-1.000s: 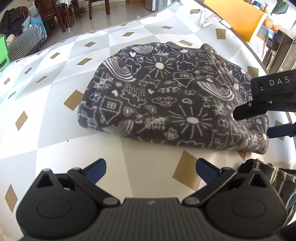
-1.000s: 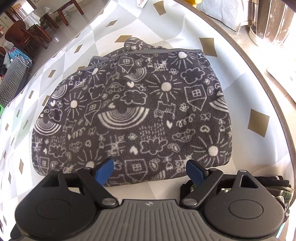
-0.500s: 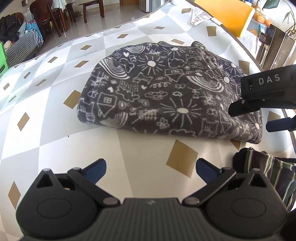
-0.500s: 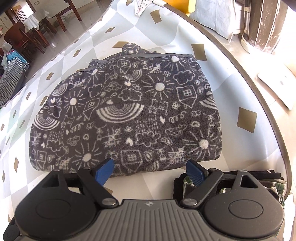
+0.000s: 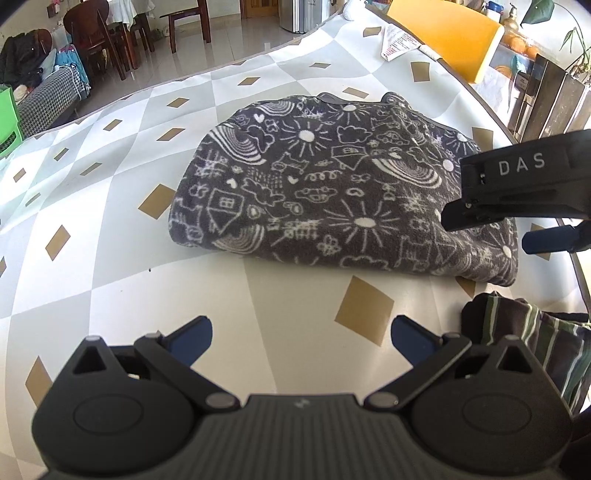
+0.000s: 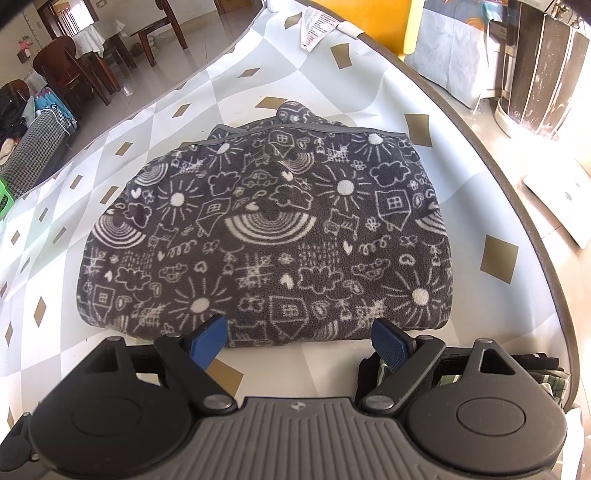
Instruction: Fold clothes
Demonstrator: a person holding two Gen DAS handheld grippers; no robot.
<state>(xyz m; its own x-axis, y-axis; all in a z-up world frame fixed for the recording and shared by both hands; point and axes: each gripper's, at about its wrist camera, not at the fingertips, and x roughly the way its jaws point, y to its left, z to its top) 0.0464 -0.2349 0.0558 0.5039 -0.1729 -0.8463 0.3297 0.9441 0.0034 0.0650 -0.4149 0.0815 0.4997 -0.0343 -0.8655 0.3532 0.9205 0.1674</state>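
Observation:
A dark grey fleece garment point(image 5: 332, 195) with white doodles lies folded into a thick bundle on the table; it also shows in the right wrist view point(image 6: 273, 240). My left gripper point(image 5: 301, 338) is open and empty, above bare tablecloth in front of the bundle's near edge. My right gripper point(image 6: 299, 338) is open and empty, just above the bundle's near edge. It also shows from the side in the left wrist view point(image 5: 532, 225), at the bundle's right end.
A striped green and black garment point(image 5: 535, 339) lies at the near right corner, also under the right gripper point(image 6: 380, 373). The table has a diamond-patterned cloth point(image 5: 110, 184); its edge point(image 6: 524, 206) runs close on the right. A yellow chair point(image 5: 447, 33) and a paper point(image 5: 399, 40) are at the far end.
Both grippers have drawn back and risen from the folded bundle, which now looks smaller and farther. The striped garment has come into view. The jaws stay open.

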